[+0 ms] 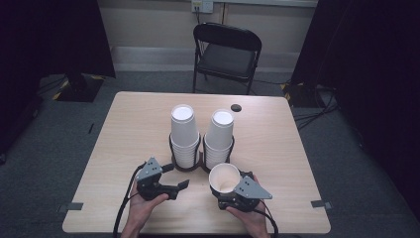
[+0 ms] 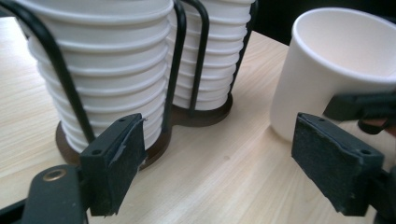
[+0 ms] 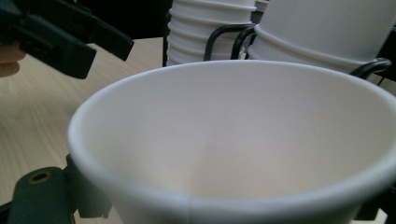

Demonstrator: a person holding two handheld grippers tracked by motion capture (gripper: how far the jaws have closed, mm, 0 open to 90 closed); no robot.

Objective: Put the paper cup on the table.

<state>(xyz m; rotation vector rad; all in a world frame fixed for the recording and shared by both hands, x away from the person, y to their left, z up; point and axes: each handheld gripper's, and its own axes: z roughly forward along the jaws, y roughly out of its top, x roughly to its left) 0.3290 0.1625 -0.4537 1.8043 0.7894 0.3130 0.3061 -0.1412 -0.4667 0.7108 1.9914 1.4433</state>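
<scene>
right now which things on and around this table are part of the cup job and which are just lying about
In the job:
- single white paper cup, mouth up, in the right gripper
- two stacks of upturned white paper cups in a black wire holder
- left gripper, jaws open, nothing between them

Lying about:
- black folding chair
- small black round disc near the table's far edge

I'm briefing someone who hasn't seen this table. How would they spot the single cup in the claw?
On the wooden table, find the black wire holder with two upside-down cup stacks. Just in front of the right stack, the right claw grips a single paper cup. It alone stands mouth up, outside the holder.
</scene>
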